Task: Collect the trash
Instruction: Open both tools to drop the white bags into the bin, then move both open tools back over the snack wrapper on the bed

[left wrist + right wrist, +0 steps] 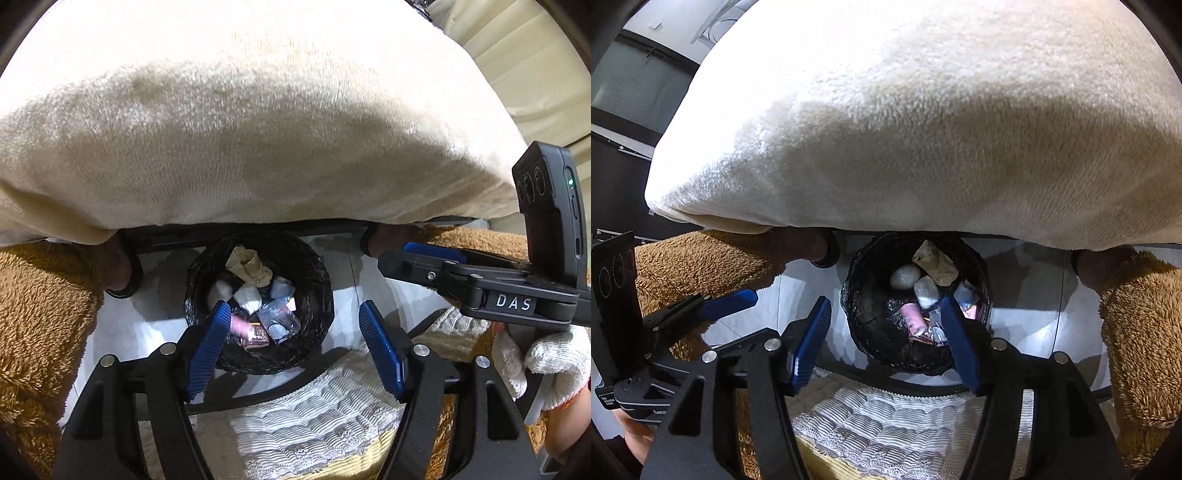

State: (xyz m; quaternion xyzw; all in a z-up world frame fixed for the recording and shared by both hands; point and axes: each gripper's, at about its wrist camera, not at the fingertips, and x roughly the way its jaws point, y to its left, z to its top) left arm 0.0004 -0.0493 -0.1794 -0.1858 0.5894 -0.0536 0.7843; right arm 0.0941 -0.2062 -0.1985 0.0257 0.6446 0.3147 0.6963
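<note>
A round bin lined with a black bag (314, 273) stands on the white floor below me; it also shows in the right wrist view (864, 295). It holds several pieces of trash: a crumpled brown paper (248, 266) (936, 264), white paper balls (248, 297) (905, 276), a pink wrapper (911, 314) and clear plastic (277, 317). My left gripper (293, 343) is open and empty above the bin. My right gripper (886, 336) is open and empty above it too. The right gripper also shows in the left wrist view (417, 251), at the right.
A large cream fleece cushion (258, 129) (923, 129) overhangs the far side of the bin. Brown fuzzy fabric (33, 314) (1137, 332) flanks both sides. A white ribbed lace-edged cover (314, 421) lies below the grippers. Dark rounded legs (122, 273) stand beside the bin.
</note>
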